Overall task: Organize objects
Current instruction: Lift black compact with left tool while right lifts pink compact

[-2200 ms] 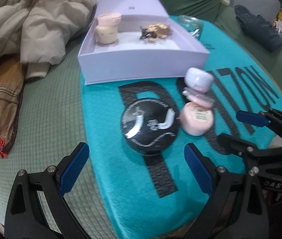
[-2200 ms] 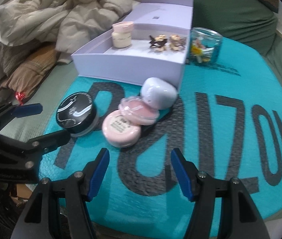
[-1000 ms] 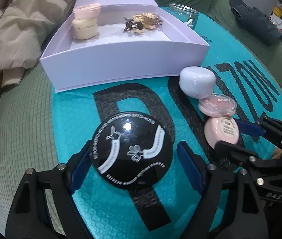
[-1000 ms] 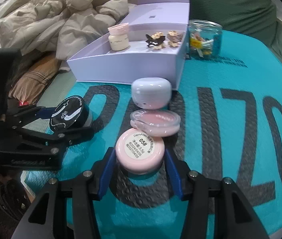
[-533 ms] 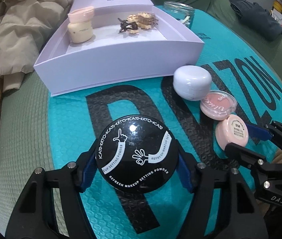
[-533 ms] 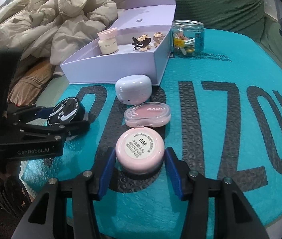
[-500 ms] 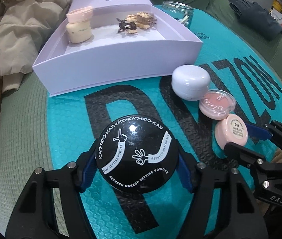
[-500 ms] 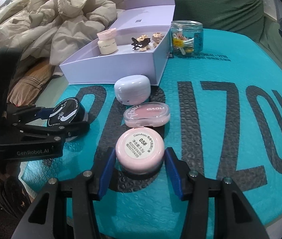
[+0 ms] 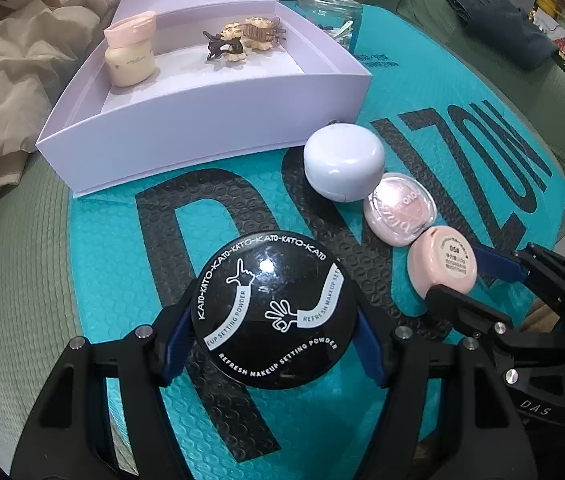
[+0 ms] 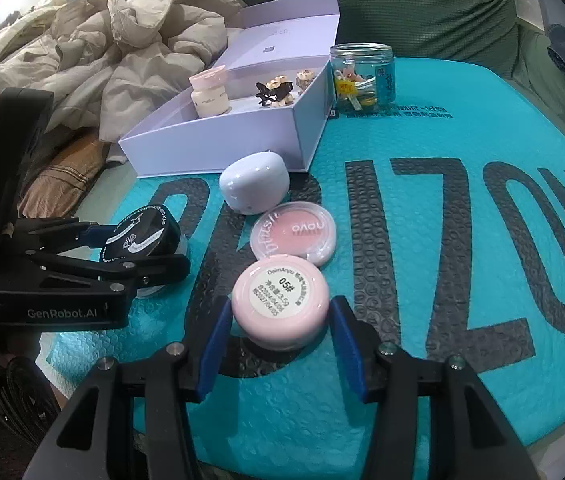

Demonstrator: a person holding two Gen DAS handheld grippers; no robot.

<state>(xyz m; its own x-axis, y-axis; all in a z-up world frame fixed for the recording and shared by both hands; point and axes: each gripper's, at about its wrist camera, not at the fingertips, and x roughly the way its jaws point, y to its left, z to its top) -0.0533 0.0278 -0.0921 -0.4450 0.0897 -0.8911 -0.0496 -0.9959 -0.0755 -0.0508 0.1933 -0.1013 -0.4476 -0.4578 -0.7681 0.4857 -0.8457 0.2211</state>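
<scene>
My left gripper (image 9: 274,320) is shut on a black round setting-powder jar (image 9: 270,304); its blue pads press both sides. In the right wrist view the same jar (image 10: 142,236) sits in that gripper (image 10: 138,248) at the left. My right gripper (image 10: 280,320) is shut on a pink compact (image 10: 280,306) with a white "05#" label. From the left wrist view this compact (image 9: 442,264) looks tilted between the right gripper's (image 9: 456,276) fingers. An open lavender box (image 9: 210,120) stands behind, holding a cream jar (image 9: 130,52) and hair clips (image 9: 242,36).
A white domed case (image 10: 254,188) and a clear-lidded blush compact (image 10: 294,238) lie on the teal bubble mailer (image 10: 462,320) between box and grippers. A glass jar of clips (image 10: 362,76) stands right of the box. A beige jacket (image 10: 102,60) is piled at the left.
Both grippers went from open to shut, the left on the black jar and the right on the pink compact. Since half a second ago both views have shifted only slightly.
</scene>
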